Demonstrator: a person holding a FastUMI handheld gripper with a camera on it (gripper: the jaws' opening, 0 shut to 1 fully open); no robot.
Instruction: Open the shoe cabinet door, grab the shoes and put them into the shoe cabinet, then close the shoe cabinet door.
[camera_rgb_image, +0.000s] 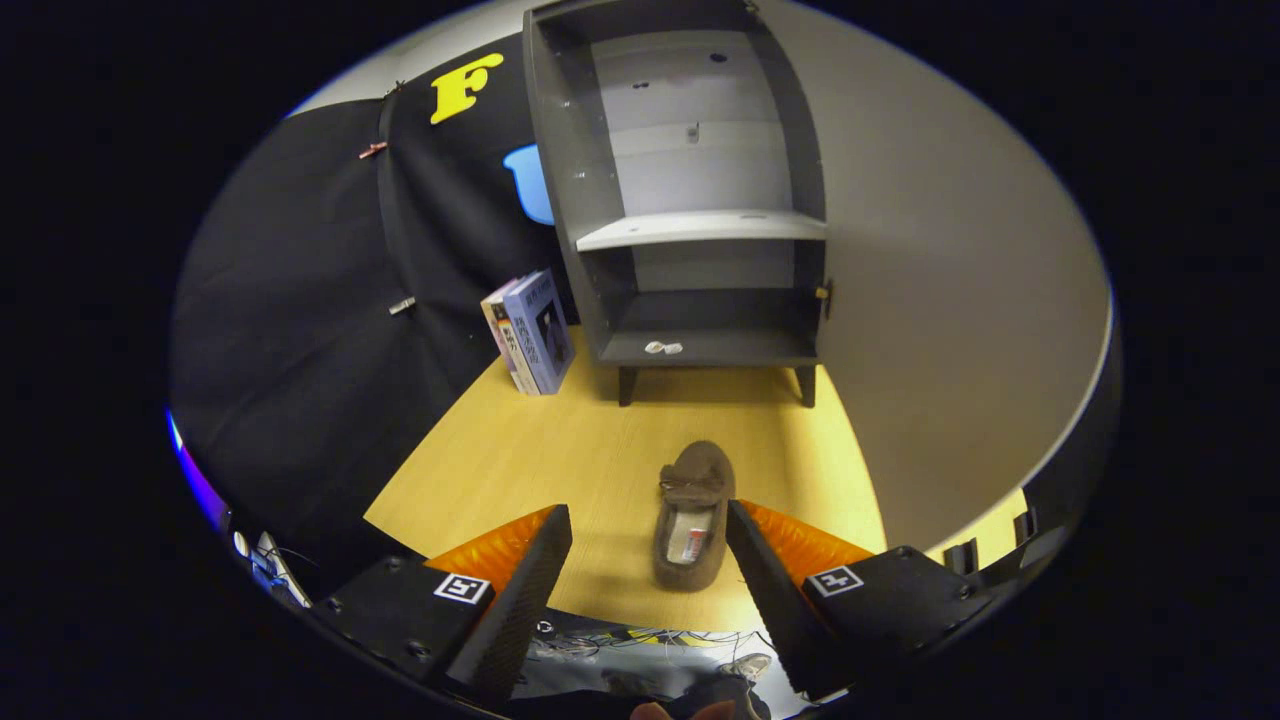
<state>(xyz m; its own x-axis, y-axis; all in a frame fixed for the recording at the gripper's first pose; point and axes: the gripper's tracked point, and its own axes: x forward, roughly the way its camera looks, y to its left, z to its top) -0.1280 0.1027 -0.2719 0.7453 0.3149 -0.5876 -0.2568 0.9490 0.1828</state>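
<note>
Brown, furry slipper (692, 515) is seen between the wide-spread fingers of the claw (648, 530), released, seemingly untouched; cabinet (690, 200) door open.

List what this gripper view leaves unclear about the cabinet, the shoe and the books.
- Cabinet: small pale item on the bottom shelf, too small to identify.
- Shoe: insole label too small; the right side sits against the open gripper finger.
- Books: overlapping, count unclear.

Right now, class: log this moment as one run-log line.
door: open | brown suede slipper: on floor, between fingers, untouched | gripper: open | grey shoe cabinet: no shoe inside
</note>
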